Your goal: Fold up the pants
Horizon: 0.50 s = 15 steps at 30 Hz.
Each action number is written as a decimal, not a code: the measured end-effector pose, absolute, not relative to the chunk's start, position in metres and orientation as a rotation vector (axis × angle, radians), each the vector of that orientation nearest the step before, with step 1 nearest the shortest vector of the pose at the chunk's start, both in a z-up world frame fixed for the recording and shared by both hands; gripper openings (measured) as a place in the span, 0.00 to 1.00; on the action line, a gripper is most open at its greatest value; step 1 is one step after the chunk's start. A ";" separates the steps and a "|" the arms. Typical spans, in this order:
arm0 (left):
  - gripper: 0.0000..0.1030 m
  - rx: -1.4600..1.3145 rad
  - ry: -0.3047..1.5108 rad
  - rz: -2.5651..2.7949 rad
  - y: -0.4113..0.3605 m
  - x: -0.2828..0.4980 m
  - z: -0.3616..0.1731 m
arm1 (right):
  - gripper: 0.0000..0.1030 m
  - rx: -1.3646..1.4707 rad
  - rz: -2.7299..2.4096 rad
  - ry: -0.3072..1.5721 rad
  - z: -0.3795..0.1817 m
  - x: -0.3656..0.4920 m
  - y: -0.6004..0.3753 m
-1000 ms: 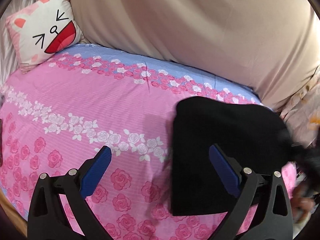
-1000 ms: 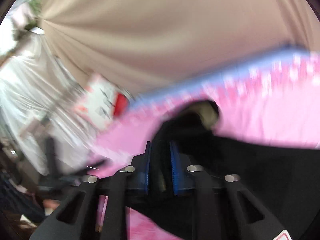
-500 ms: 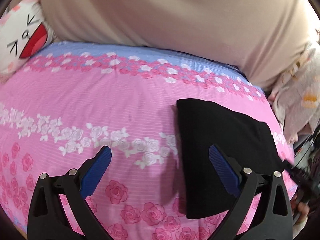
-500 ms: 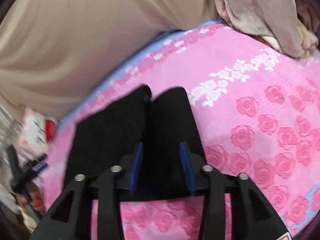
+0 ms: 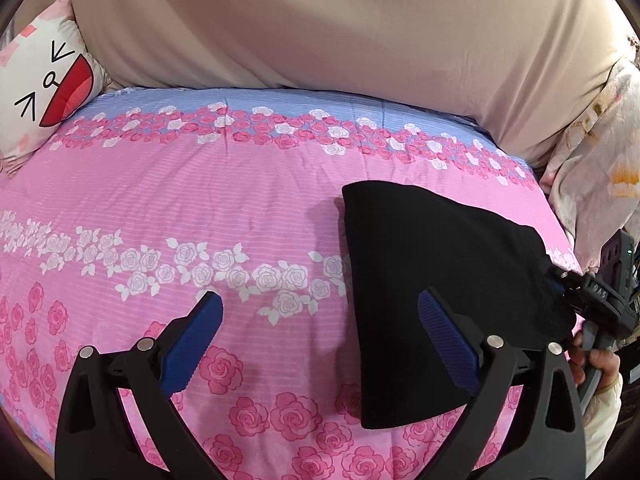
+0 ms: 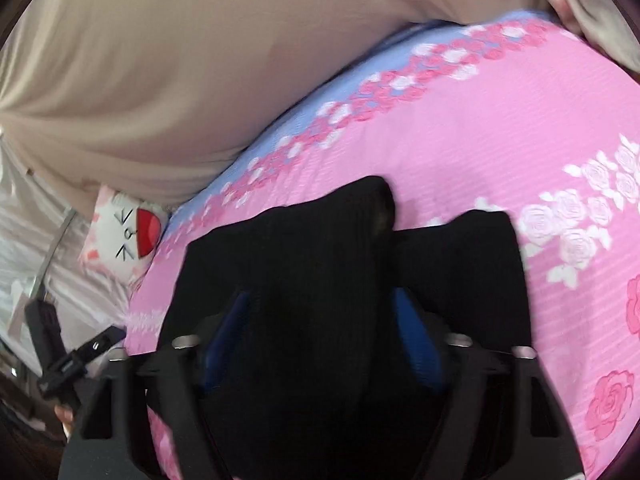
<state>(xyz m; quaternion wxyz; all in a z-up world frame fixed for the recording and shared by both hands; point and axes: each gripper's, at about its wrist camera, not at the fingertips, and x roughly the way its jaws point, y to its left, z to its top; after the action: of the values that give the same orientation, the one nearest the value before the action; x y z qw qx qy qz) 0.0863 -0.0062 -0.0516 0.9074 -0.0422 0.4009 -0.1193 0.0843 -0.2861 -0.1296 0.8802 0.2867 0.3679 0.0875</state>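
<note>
The black pants (image 5: 440, 280) lie folded into a compact wedge on the right side of the pink rose bedspread (image 5: 200, 200). My left gripper (image 5: 320, 300) hovers open above the bedspread, its right finger over the pants' left part, with nothing between its pads. My right gripper (image 5: 556, 280) reaches in at the pants' right edge, a hand (image 5: 596, 360) on its handle. In the right wrist view the pants (image 6: 320, 240) bulge up as a hump between the right gripper's (image 6: 320, 300) blue pads. Its jaws are closing and still stand apart.
A white cat-face pillow (image 5: 44, 92) lies at the bed's far left corner. A big beige cloth (image 5: 320, 20) rises behind the bed. A pale floral cloth (image 5: 600, 160) hangs at the right. Bedspread stretches left of the pants.
The right gripper let go of the lifted pants edge, dropped onto the folded pants and now straddles a hump of fabric. The pants settled flat. The left gripper drifted slightly, still open.
</note>
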 end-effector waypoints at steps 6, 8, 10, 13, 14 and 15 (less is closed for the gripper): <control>0.93 -0.076 0.860 -0.278 -0.021 0.091 -0.057 | 0.13 0.518 0.203 0.683 -0.094 0.072 -0.258; 0.93 -0.064 0.843 -0.284 -0.023 0.088 -0.053 | 0.13 0.516 0.182 0.590 -0.064 0.052 -0.265; 0.93 -0.060 0.837 -0.288 -0.023 0.086 -0.053 | 0.13 0.471 0.119 0.547 -0.047 0.032 -0.272; 0.93 -0.067 0.860 -0.290 -0.024 0.090 -0.062 | 0.18 0.465 0.009 0.615 -0.067 0.016 -0.291; 0.93 -0.071 0.878 -0.292 -0.026 0.093 -0.068 | 0.20 0.464 -0.044 0.677 -0.089 0.020 -0.298; 0.93 -0.073 0.898 -0.293 -0.028 0.095 -0.073 | 0.27 0.460 -0.120 0.740 -0.110 0.024 -0.302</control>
<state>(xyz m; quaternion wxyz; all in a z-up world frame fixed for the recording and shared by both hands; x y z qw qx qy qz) 0.0946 -0.0280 -0.0728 0.8900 -0.0350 0.4322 -0.1411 0.0240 -0.3024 -0.1101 0.9050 0.2225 0.3580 -0.0582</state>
